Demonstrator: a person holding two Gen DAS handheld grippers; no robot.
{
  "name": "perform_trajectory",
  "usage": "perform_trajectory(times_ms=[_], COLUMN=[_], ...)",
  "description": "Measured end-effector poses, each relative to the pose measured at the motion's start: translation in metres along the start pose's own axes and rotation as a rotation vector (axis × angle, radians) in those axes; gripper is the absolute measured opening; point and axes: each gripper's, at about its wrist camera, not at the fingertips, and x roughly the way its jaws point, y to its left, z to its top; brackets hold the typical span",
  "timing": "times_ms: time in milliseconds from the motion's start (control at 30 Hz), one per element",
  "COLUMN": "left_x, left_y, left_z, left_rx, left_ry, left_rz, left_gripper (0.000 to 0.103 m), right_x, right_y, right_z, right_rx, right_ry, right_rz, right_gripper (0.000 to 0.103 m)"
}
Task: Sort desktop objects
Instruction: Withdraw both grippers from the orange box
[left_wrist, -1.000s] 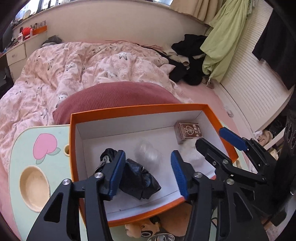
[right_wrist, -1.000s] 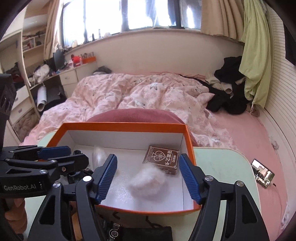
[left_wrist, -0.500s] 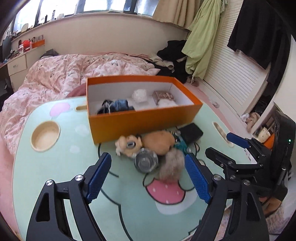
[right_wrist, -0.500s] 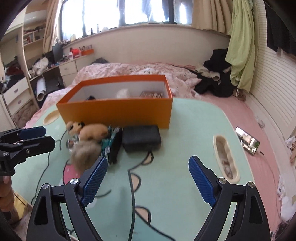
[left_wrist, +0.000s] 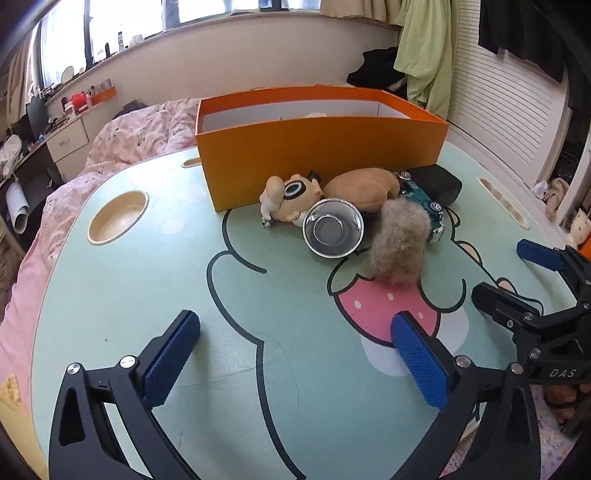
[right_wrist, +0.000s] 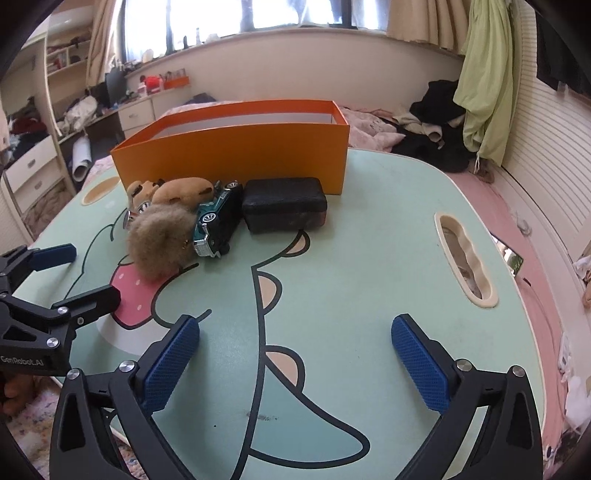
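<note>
The mint-green cartoon-printed surface (right_wrist: 369, 258) carried an orange box (right_wrist: 236, 147) at its far side, and everything else clustered against that box's near wall. Just in front of the box lay a black pouch (right_wrist: 284, 206), a tan plush toy (left_wrist: 332, 192), a fluffy brown pompom (left_wrist: 399, 243), a teal toy car (right_wrist: 216, 221) and a round metal dish (left_wrist: 332, 229), all touching or nearly so. The dish showed plainly only in the left view. The left hand-held gripper (left_wrist: 295, 354) read "GenRobot.AI" in the right view; the right hand-held gripper (right_wrist: 295, 354) read "DAS" in the left. Both were opening wide, with nothing between their blue pads, well short of the box.
</note>
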Motion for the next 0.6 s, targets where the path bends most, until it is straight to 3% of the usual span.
perform_trajectory(times_ms=[600], left_x=[0.0001], left_y=[-0.0032], left_z=[0.0006], left_rx=[0.004], left_ry=[-0.005], left_rz=[0.000], left_gripper=[0.103], right_x=[0.0000], right_y=[0.0001], right_z=[-0.0020], right_rx=[-0.004], right_ry=[-0.009], right_rz=[0.009], right_gripper=[0.103])
